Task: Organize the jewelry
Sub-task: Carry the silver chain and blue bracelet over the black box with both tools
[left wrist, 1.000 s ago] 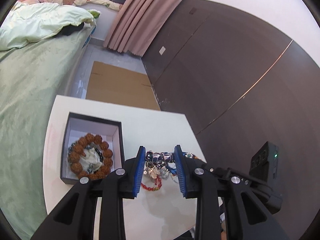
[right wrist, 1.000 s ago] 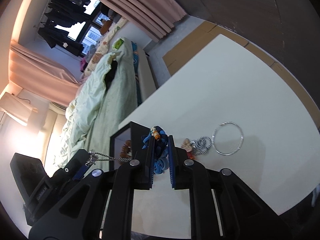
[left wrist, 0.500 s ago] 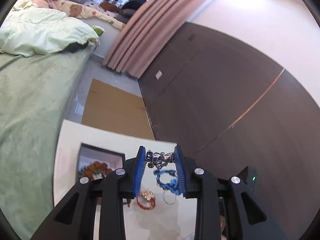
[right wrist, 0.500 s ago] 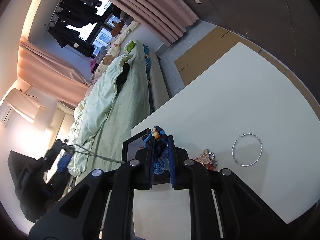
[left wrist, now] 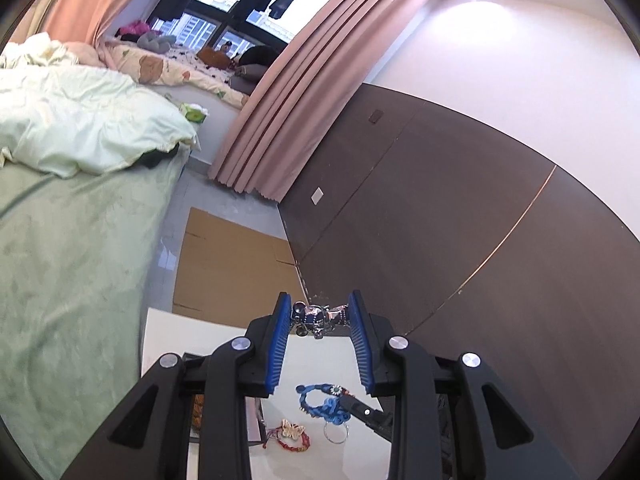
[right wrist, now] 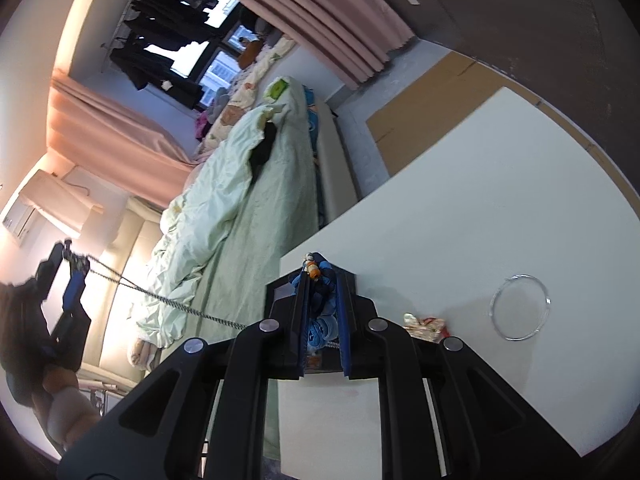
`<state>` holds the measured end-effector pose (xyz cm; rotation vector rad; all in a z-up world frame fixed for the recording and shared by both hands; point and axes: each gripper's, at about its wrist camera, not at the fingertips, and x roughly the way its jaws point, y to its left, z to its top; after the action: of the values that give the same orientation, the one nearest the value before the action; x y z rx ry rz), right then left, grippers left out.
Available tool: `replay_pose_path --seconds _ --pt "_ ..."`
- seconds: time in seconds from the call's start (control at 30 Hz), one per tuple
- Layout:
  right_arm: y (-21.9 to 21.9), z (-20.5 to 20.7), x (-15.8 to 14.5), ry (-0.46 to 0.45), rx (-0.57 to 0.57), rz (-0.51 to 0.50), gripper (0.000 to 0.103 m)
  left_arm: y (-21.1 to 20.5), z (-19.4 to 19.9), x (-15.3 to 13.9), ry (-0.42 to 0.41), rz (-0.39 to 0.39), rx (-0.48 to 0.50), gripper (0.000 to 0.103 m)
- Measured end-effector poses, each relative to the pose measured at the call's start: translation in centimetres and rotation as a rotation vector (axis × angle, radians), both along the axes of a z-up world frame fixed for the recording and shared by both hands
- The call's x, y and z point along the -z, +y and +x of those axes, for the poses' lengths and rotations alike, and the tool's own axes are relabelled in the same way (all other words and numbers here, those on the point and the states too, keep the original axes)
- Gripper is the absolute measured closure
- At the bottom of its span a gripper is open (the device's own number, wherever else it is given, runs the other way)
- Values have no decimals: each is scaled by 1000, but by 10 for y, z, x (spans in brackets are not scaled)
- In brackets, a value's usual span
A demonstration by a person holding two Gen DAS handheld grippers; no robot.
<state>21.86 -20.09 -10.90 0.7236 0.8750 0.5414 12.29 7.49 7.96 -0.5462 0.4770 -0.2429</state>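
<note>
My left gripper (left wrist: 318, 314) is shut on a silver charm chain (left wrist: 316, 318) and is raised well above the white table (left wrist: 320, 360). In the right wrist view the left gripper (right wrist: 72, 276) is high at the left. The chain (right wrist: 160, 300) stretches taut from it down behind my right gripper (right wrist: 320, 280). The right gripper is shut on a blue cord bracelet (right wrist: 320, 324), close above the table by the black box (right wrist: 280, 292). From the left wrist view the blue bracelet (left wrist: 320, 400) hangs from the right gripper's tip (left wrist: 364, 412).
A red bracelet with a butterfly charm (left wrist: 290, 434) and a small silver ring (left wrist: 336, 432) lie on the table. A thin silver bangle (right wrist: 520, 306) lies further right. A green bed (left wrist: 72, 240) runs along the table's left side. A dark wall panel (left wrist: 440, 220) stands behind.
My left gripper has risen with the silver chain, pulling it out of the jewelry pile and taut. The right gripper has stayed nearly in place, still gripping the blue bracelet.
</note>
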Motion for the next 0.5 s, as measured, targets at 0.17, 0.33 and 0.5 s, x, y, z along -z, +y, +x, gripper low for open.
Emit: replay_pose_path --seconds 0.17,0.33,0.5 --pt "11 -3 -12 -56 -56 54 90 -7 0 -27 -32 29 -1 75" --pt "21 -3 -19 -85 -90 77 90 -14 -1 -57 -69 71 2 75" --pt "29 -1 -16 -75 -115 83 90 -21 -5 -76 -103 115 5 75"
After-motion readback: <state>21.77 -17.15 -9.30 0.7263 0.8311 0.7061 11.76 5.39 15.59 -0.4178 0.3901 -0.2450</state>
